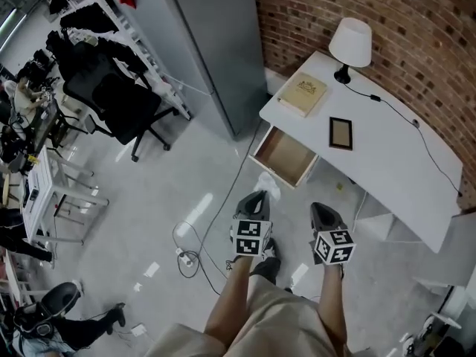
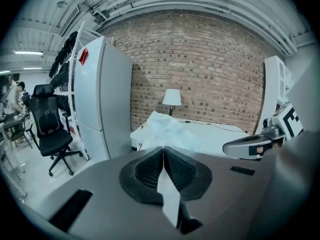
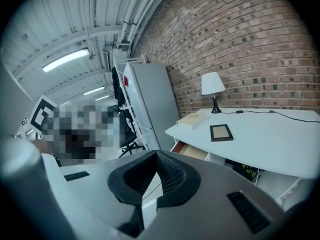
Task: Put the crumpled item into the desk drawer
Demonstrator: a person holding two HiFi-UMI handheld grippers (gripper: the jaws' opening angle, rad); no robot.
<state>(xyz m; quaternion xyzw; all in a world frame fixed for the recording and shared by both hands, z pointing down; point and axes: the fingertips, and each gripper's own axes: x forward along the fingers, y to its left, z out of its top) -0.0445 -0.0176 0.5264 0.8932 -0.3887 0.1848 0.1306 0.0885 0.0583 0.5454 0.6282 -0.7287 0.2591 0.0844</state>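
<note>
My left gripper is shut on a crumpled pale plastic item, which bulges out past the tips in the left gripper view. It hangs above the floor, a little short of the open wooden drawer under the white desk. My right gripper is held beside the left one, jaws together with nothing between them. The right gripper view shows the drawer pulled out below the desk's left end.
On the desk are a book, a small picture frame and a white lamp with its cord. A grey cabinet stands left of the desk. A cable lies on the floor, and a black office chair is farther left.
</note>
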